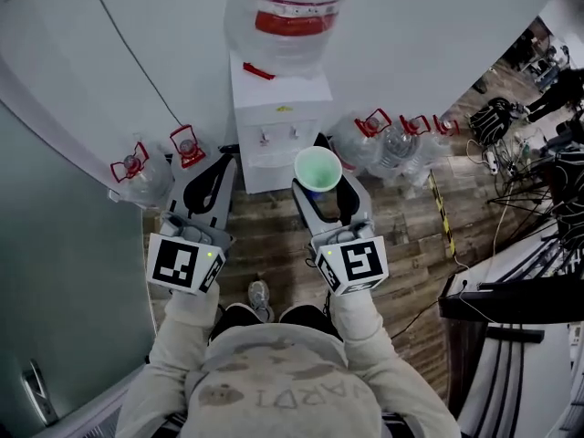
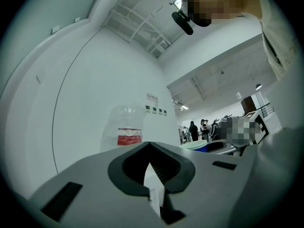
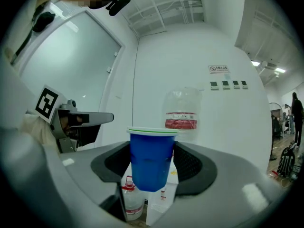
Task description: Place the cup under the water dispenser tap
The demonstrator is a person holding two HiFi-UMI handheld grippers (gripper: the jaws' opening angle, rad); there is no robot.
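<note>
Right tool [image 1: 321,190] gripping one cup [image 1: 318,169], one dispenser [image 1: 278,121]

Cool, even light from ceiling lamps [image 3: 279,70] makes my views bright with faint shadows, their edges bow into black corners, and my left gripper [image 2: 150,145] blurs up close.

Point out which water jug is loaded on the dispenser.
The red-banded jug standing atop the white dispenser; the other jugs sit on the floor beside it.

White wall [image 1: 438,26]; wood-plank floor [image 1: 401,235]; cables [image 1: 540,210] at right.
</note>
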